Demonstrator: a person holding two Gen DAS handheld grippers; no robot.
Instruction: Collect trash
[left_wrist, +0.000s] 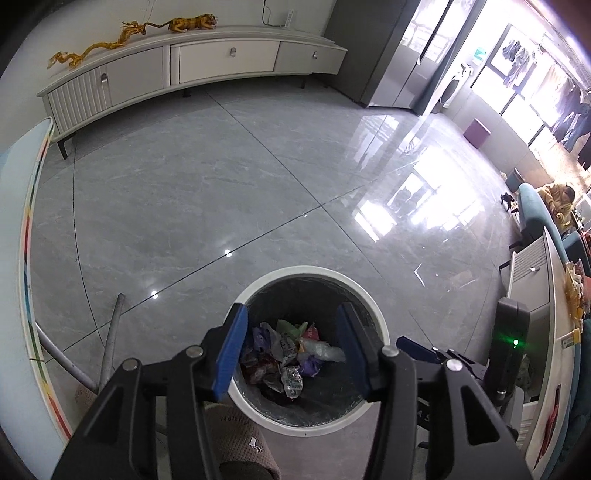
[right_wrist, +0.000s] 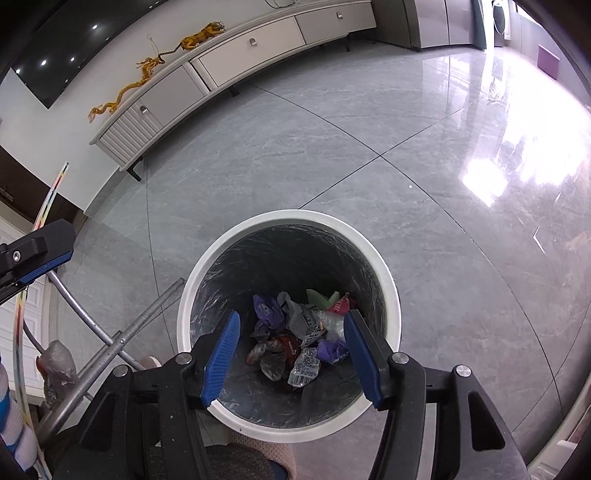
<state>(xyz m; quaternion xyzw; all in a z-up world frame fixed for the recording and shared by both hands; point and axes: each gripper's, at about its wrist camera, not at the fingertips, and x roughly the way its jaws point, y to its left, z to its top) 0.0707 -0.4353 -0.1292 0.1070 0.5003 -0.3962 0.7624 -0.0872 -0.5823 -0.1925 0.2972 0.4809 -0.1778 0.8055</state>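
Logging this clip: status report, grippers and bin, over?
Left gripper and right gripper open, empty, above trash bin. Wrappers lie inside bin. Metal bars beside bin, not blocking.

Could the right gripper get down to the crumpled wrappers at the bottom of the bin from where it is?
Probably yes. The right gripper hangs open over the white bin, whose mouth is uncovered, and nothing lies between it and the wrappers. They sit deep, though.
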